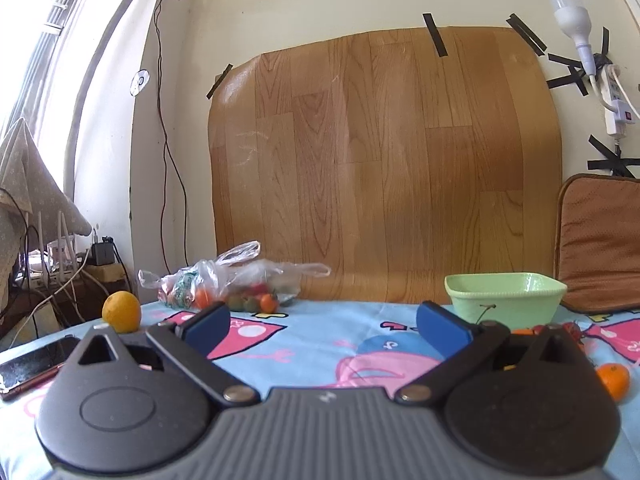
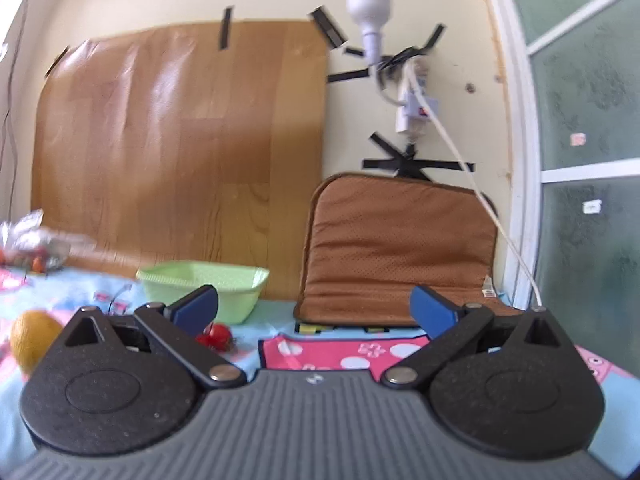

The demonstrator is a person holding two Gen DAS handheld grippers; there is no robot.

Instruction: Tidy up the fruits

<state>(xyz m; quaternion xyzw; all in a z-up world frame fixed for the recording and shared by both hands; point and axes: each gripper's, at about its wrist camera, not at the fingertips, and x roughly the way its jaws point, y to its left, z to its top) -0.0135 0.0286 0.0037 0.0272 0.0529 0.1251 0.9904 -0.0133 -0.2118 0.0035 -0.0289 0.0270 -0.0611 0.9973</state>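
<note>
A light green bowl (image 1: 505, 295) stands on the cartoon-print cloth (image 1: 320, 340), far right in the left wrist view, and left of centre (image 2: 202, 285) in the right wrist view. My left gripper (image 1: 322, 326) is open, nothing between its blue pads. A clear plastic bag (image 1: 236, 276) of small orange, red and green fruits lies at the back left. A yellow-orange fruit (image 1: 121, 311) sits left of it; a small orange (image 1: 614, 378) lies at the right. My right gripper (image 2: 314, 308) is open and empty. A red tomato (image 2: 218, 334) and a yellow fruit (image 2: 32, 338) lie to its left.
A phone (image 1: 34, 362) rests at the cloth's left edge. A brown cushion (image 2: 400, 248) leans on the wall behind the bowl. A wood-pattern sheet (image 1: 384, 160) is taped to the wall. Cables and routers crowd the left corner (image 1: 64, 268). A white cable (image 2: 480, 200) hangs at the right.
</note>
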